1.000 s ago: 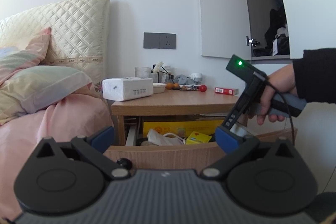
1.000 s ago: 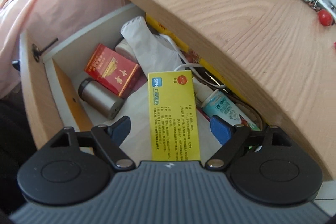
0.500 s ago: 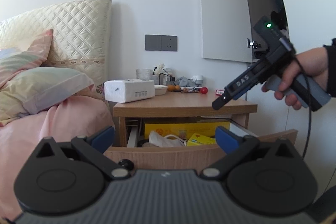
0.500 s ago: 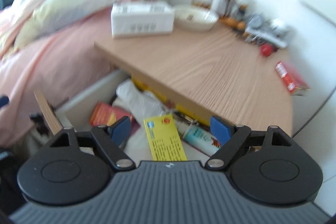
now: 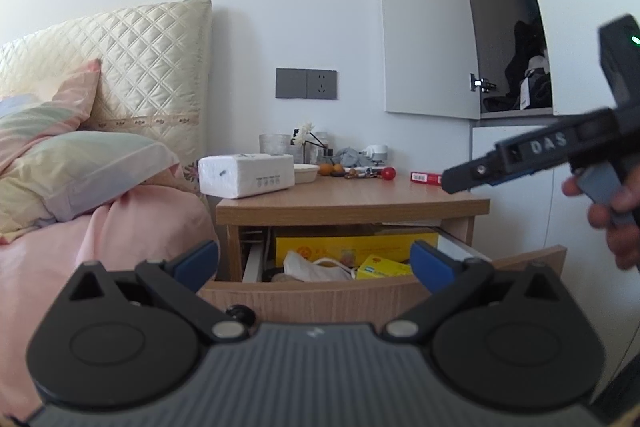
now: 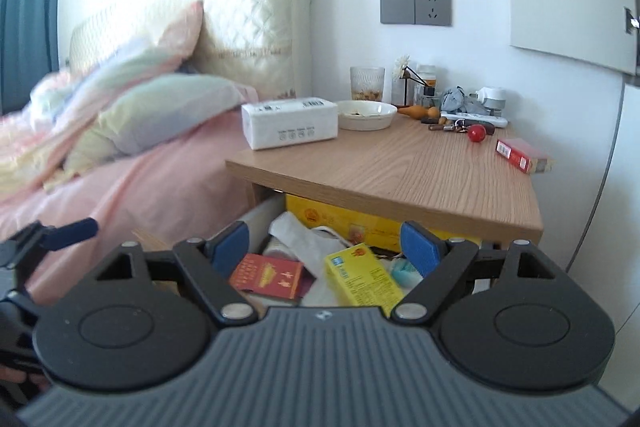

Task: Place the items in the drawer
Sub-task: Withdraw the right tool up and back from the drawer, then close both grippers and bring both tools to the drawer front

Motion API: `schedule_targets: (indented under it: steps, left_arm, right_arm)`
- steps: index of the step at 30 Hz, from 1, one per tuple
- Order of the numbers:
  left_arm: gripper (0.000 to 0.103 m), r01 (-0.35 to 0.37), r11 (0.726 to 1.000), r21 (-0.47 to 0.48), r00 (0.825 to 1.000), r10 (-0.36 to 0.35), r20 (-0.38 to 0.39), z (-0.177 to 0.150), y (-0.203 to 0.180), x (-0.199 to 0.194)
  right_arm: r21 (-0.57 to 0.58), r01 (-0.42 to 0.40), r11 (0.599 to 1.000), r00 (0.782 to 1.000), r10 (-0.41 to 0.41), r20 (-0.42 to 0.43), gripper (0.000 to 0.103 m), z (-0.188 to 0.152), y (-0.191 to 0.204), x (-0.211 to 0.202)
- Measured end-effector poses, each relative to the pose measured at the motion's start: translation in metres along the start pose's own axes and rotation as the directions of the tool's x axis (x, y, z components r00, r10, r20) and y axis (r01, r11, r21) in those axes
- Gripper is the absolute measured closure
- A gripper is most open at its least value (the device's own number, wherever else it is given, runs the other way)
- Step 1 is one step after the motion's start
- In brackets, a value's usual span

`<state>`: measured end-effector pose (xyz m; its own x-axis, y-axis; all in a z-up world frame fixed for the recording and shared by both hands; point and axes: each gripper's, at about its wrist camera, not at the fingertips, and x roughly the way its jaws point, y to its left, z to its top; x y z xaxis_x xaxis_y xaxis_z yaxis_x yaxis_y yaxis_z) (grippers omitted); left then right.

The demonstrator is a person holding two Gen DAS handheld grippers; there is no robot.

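Note:
The nightstand drawer (image 5: 320, 297) stands pulled open. Inside it lie a yellow box (image 6: 362, 281), a red cigarette pack (image 6: 268, 275), a white cloth (image 6: 298, 235) and a big yellow carton (image 6: 344, 221). My right gripper (image 6: 326, 247) is open and empty, raised above the drawer's front and pulled back from it; it shows at the right in the left wrist view (image 5: 452, 183). My left gripper (image 5: 314, 261) is open and empty, level with the drawer front. A second red pack (image 6: 522, 155) lies on the nightstand top (image 6: 400, 163) at its right edge.
On the nightstand stand a white tissue pack (image 6: 290, 123), a white bowl (image 6: 366, 115), a glass (image 6: 367, 83), keys with a red ball (image 6: 476, 133) and small clutter by the wall. A bed with pink bedding (image 6: 120, 163) lies left. A wardrobe (image 5: 516, 27) stands open behind.
My right gripper has risen out of the drawer and drawn back to the right, leaving the yellow box lying inside. My left gripper has barely moved.

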<state>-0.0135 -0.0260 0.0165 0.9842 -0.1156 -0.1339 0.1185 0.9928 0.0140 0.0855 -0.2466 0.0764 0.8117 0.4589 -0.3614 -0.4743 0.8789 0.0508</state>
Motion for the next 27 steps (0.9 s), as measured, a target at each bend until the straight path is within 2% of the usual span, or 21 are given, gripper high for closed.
schedule_targets:
  steps: [7, 13, 18, 20, 27]
  left_arm:
    - [0.0, -0.007, 1.0, -0.008, 1.0, 0.007, -0.002, 0.001, 0.003, 0.001]
    - [0.0, -0.008, 1.0, -0.004, 1.0, 0.008, -0.002, 0.0, 0.003, 0.002]
    - [0.0, -0.008, 1.0, 0.0, 1.0, 0.008, 0.001, -0.001, 0.002, 0.001]
    - [0.0, -0.008, 1.0, 0.0, 1.0, 0.008, 0.0, -0.001, 0.002, 0.001]
    - [0.0, -0.002, 1.0, 0.007, 1.0, 0.002, 0.001, -0.001, -0.001, 0.0]
  right_arm:
    - [0.061, 0.021, 0.998, 0.996, -0.026, 0.082, 0.018, -0.041, 0.012, -0.014]
    - [0.117, 0.078, 0.99, 0.983, -0.096, 0.155, 0.018, -0.067, 0.014, -0.021]
    - [0.127, 0.176, 0.976, 0.939, -0.205, 0.278, 0.018, -0.076, 0.017, -0.035]
    - [0.13, 0.172, 0.976, 0.931, -0.204, 0.302, 0.018, -0.078, 0.017, -0.037]
    - [0.119, 0.164, 0.979, 0.927, -0.194, 0.321, 0.018, -0.082, 0.023, -0.037]
